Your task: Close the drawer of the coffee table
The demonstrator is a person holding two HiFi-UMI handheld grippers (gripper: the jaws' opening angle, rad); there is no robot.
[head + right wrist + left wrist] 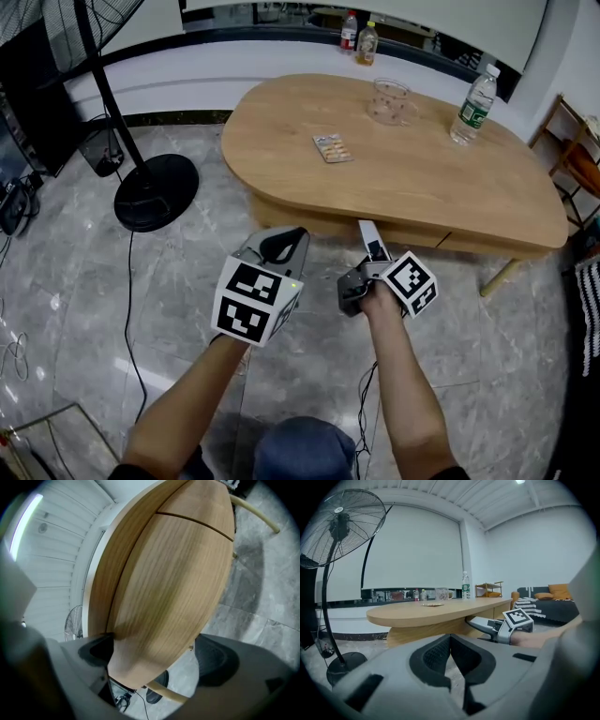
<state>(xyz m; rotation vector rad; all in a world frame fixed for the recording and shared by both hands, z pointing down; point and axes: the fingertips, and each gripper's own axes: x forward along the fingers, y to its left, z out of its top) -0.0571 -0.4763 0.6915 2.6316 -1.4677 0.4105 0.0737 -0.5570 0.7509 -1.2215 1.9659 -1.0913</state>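
The oval wooden coffee table (403, 178) stands ahead of me, and its drawer front (398, 232) runs along the near side under the top. My right gripper (367, 231) is turned on its side with its tips at that front. In the right gripper view the wood panel (173, 588) fills the frame, and the right gripper (154, 656) is open, jaws wide apart on either side. Seen from the left gripper view, the right gripper (471, 621) reaches in under the tabletop (440, 611). My left gripper (286, 240) hangs over the floor short of the table, shut and empty (451, 641).
On the tabletop are a glass mug (390, 101), a water bottle (474, 105) and a small packet (333, 148). A standing fan (150, 192) with a trailing cable (131, 309) is at the left. A wooden shelf (574, 150) stands at the right, and a sofa (548, 604) lies beyond.
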